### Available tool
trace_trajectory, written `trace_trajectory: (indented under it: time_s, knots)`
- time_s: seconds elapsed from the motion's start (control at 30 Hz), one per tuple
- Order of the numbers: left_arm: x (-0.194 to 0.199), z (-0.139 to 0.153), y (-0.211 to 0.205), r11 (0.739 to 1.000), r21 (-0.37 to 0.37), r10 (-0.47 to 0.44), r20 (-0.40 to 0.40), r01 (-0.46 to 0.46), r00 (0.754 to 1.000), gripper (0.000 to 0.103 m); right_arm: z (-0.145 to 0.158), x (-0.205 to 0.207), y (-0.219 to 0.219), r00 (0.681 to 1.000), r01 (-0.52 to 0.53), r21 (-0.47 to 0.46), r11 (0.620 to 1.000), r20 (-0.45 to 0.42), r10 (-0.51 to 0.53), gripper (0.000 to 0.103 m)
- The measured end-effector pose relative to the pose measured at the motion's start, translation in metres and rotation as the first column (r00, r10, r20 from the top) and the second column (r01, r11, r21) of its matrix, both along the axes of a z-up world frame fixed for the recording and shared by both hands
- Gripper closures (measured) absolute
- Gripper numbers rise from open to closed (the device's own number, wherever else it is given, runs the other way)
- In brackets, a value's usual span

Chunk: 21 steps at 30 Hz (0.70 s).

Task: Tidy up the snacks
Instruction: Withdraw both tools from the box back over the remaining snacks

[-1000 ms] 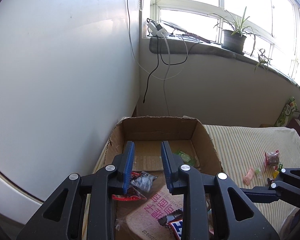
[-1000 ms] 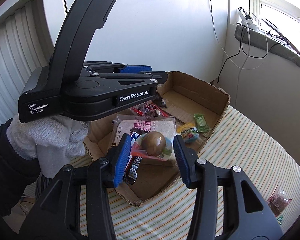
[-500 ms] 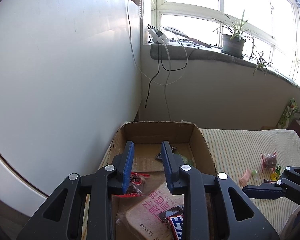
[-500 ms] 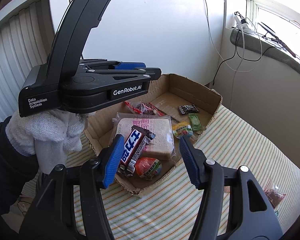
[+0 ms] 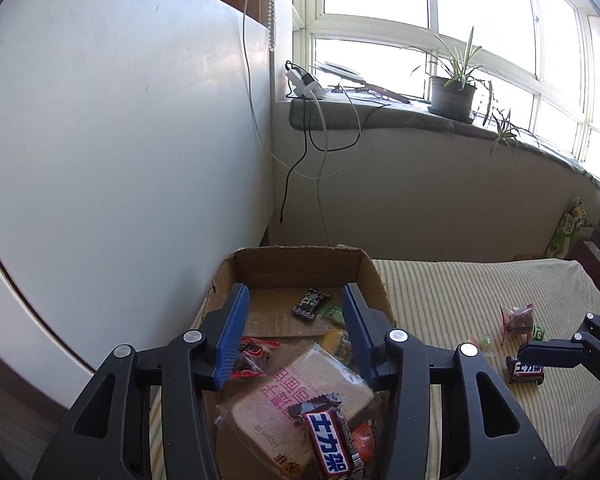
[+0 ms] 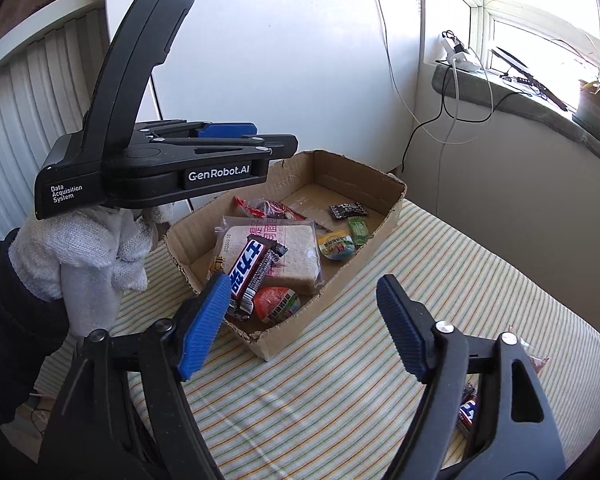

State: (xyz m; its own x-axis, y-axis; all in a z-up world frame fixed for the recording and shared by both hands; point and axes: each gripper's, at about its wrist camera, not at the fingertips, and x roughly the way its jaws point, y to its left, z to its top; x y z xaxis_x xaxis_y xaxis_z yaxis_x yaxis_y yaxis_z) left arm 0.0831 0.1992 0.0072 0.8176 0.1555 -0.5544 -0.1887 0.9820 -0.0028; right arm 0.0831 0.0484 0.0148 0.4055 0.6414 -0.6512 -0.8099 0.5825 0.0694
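The left wrist camera sits just above the near end of the cardboard box [image 5: 300, 264], looking along its own fingers [image 5: 232, 336] into the box and on toward the room corner and the window sill [image 5: 400, 114]. The right wrist camera hangs farther back and higher over the striped bed cover [image 6: 380, 360], facing the box [image 6: 384, 184] from its long side, with the left gripper [image 6: 228, 132] seen side-on above the box's far edge. Both views share the box, its snacks, the sill and the potted plant [image 5: 452, 96].
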Motion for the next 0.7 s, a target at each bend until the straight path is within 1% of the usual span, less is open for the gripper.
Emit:
trace_trajectory:
  time_s: [0.03,0.07,0.13,0.23,0.37,0.47,0.63,0.7]
  knots:
    - [-0.002,0.001,-0.003,1.000,-0.001,-0.006,0.003,0.006,1.000,0.055,0.001,0.000,-0.008,1.000,0.012,0.005,1.000,0.005,-0.012,0.016]
    - [-0.004,0.001,-0.007,1.000,-0.005,-0.014,0.006,0.014,1.000,0.054,0.002,0.000,-0.017,1.000,0.028,0.007,1.000,0.007,-0.028,0.014]
    - [-0.008,0.001,-0.015,0.999,-0.015,-0.034,0.013,0.034,0.999,0.050,0.003,0.003,-0.036,0.998,0.060,0.003,0.998,0.008,-0.060,0.014]
    - [-0.014,0.000,-0.032,0.997,-0.020,-0.075,0.020,0.075,0.997,0.050,-0.001,0.009,-0.070,0.993,0.115,-0.018,0.993,0.001,-0.115,0.014]
    - [-0.018,-0.007,-0.059,0.989,-0.038,-0.139,0.013,0.140,0.990,0.049,-0.013,0.019,-0.120,0.977,0.214,-0.053,0.975,0.000,-0.214,0.014]
    - [-0.016,-0.015,-0.082,0.981,-0.049,-0.188,-0.002,0.187,0.982,0.049,-0.021,0.031,-0.156,0.957,0.290,-0.079,0.954,0.005,-0.291,0.014]
    - [-0.009,-0.036,-0.125,0.956,-0.080,-0.287,-0.046,0.283,0.957,0.049,-0.036,0.057,-0.196,0.932,0.358,-0.128,0.925,-0.021,-0.363,0.014]
    - [-0.005,-0.047,-0.142,0.943,-0.098,-0.326,-0.078,0.318,0.942,0.049,-0.043,0.067,-0.206,0.931,0.355,-0.126,0.927,-0.047,-0.363,0.014]
